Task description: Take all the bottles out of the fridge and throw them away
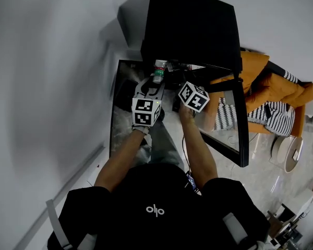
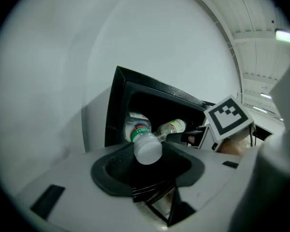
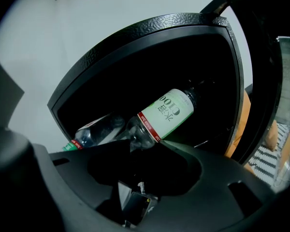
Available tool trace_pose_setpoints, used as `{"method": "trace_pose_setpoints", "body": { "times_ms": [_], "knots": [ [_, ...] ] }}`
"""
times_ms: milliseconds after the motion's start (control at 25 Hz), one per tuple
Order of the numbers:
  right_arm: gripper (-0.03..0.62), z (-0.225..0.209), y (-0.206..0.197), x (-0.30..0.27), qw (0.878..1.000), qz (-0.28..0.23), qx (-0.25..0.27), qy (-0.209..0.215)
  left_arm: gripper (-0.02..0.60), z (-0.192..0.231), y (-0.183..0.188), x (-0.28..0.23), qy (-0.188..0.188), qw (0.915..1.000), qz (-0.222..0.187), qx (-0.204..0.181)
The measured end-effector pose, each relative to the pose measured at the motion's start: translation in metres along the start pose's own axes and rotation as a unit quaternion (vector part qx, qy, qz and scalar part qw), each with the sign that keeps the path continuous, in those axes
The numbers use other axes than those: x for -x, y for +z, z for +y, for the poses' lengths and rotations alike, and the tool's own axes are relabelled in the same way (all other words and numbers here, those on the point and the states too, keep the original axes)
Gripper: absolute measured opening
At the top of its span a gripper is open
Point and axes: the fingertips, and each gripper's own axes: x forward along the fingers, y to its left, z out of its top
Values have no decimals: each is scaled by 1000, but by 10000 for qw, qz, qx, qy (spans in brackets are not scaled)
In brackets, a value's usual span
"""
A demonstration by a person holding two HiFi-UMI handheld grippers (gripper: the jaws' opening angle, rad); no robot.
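A small black fridge (image 1: 190, 25) is seen at the upper middle of the head view, set against a white wall (image 1: 47, 61). Its glass door (image 1: 243, 124) is swung open to the right of the frame. Both grippers are held at the dark opening, close together.

The left gripper (image 1: 154, 86) is clamped on a green-label bottle (image 2: 141, 138). The bottle's white cap is pointed back at the camera, and its body is angled up and left towards the fridge mouth. The right gripper (image 3: 137, 146) is closed on a pale-label bottle (image 3: 165, 114) with a red band. This bottle is tilted up to the right inside the black cavity and is clear of the fridge's floor.

In the left gripper view the two bottles are seen just beside each other, nearly touching at the opening. The right gripper's marker cube (image 2: 229, 117) is crowded in at the right.

To the right of the door an orange garment (image 1: 255, 66) and a black-and-white striped cloth (image 1: 275, 117) are piled on the floor. A round pale object (image 1: 290, 152) is seen further right. The person's black shirt (image 1: 156, 212) fills the bottom of the head view.
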Motion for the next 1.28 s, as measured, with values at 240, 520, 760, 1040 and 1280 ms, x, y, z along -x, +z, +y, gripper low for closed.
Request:
{"method": "trace_pose_setpoints", "body": {
  "times_ms": [240,520,760,1040,1280],
  "knots": [
    [187,1,4,1,9999,-30,117,0,179,-7,4,29,-23,9997,-246,37],
    [187,3,2,11,9999,-39,142,17,178,-12,23,55,-18,9979,-641,-54],
    [187,10,-5,21,9997,-14,216,72,178,-18,37,78,20,9953,-963,-136],
    [187,10,-15,23,9992,75,380,37,178,-20,46,101,11,9933,-1135,-200],
    [187,10,-15,28,9992,44,405,1,176,-18,49,117,39,9925,-1204,-221]
  ]
}}
